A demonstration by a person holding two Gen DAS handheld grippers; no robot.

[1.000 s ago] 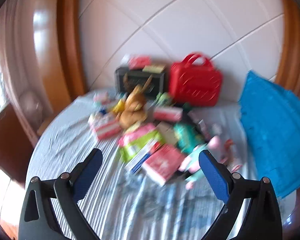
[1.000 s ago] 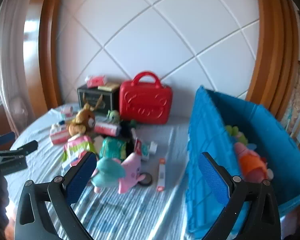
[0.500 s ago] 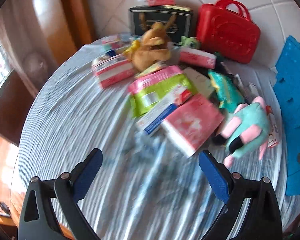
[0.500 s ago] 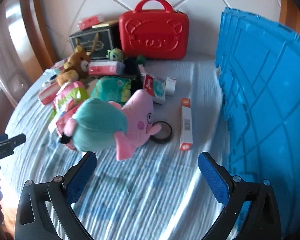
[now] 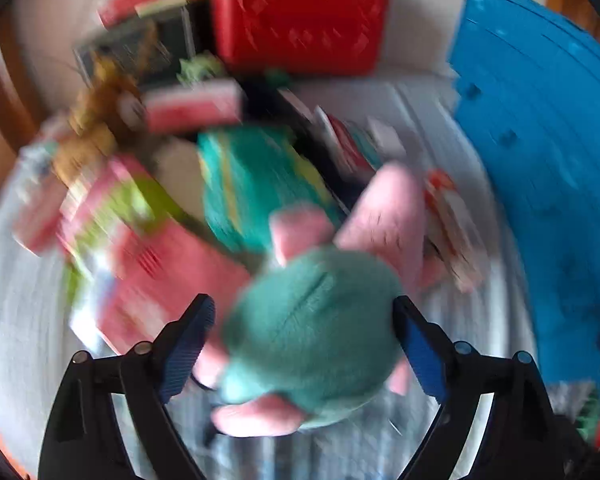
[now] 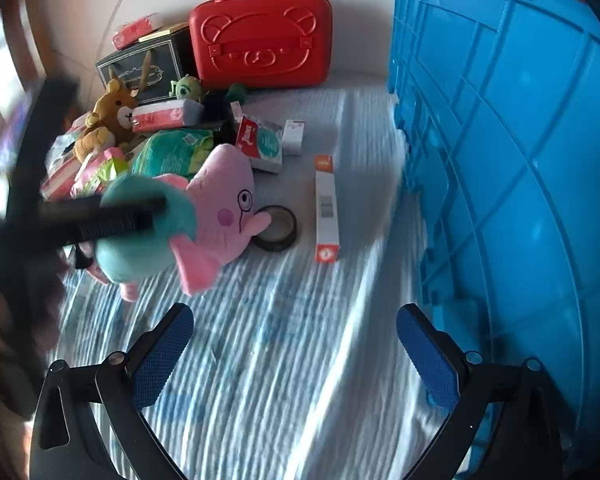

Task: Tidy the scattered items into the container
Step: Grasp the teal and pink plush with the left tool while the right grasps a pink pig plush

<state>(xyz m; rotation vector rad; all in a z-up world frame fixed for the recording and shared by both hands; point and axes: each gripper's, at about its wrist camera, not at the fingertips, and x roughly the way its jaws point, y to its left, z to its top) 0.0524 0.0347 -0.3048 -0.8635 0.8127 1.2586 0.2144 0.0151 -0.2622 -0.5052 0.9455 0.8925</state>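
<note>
A pink pig plush in a teal dress (image 5: 312, 320) (image 6: 204, 216) lies at the front of the pile on the striped cloth. My left gripper (image 5: 304, 340) is open with its jaws on either side of the plush's teal body; it shows in the right wrist view (image 6: 112, 216) as a dark blurred finger across the plush. My right gripper (image 6: 296, 352) is open and empty above bare cloth. The blue crate (image 6: 520, 160) (image 5: 548, 168) stands at the right. The left wrist view is blurred.
A red bear case (image 6: 260, 36) and a dark box (image 6: 144, 68) stand against the wall. A brown bear plush (image 6: 108, 120), tissue packs (image 6: 168, 156), small cartons, a long white box (image 6: 326, 208) and a round tin (image 6: 276, 228) lie scattered.
My left gripper has moved forward and right, down onto the pig plush, which now sits between its jaws. My right gripper has come a little lower and closer to the cloth.
</note>
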